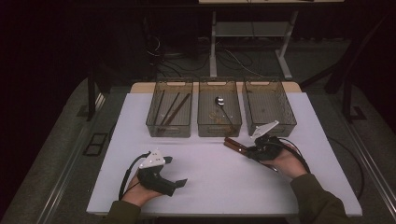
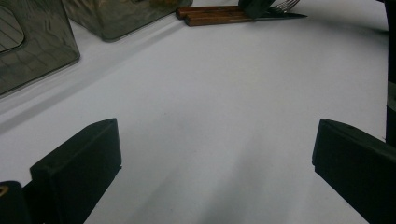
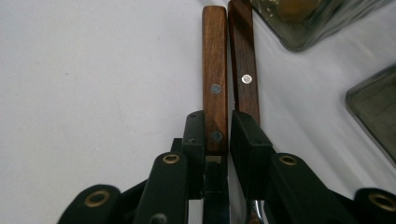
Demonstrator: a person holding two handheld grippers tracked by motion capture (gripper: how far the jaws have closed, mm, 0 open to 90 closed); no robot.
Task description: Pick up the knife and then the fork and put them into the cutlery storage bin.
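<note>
High view gives me my count: three clear bins (image 1: 219,122) in a row at the table's (image 1: 140,121) twelve o'clock edge, two grippers, and two wooden-handled pieces of cutlery lying side by side in front of the middle bin. I see sticks in the left bin (image 1: 169,112), a spoon (image 1: 219,101) in the middle bin and no contents I can make out in the right bin (image 1: 268,109).

My right gripper (image 1: 254,150) sits at about four o'clock from the table's centre. Its own view shows the jaws clenched on the left wooden handle (image 3: 215,70); the second handle (image 3: 243,56) lies touching it at three o'clock, outside the grip. Each handle carries metal rivets.

My left gripper (image 1: 180,183) rests at about seven o'clock, jaws released and spread wide over bare table. Its view shows the two handles (image 2: 212,16) at twelve o'clock, with fork tines (image 2: 285,5) beside them.

I can read no writing or brand anywhere.
</note>
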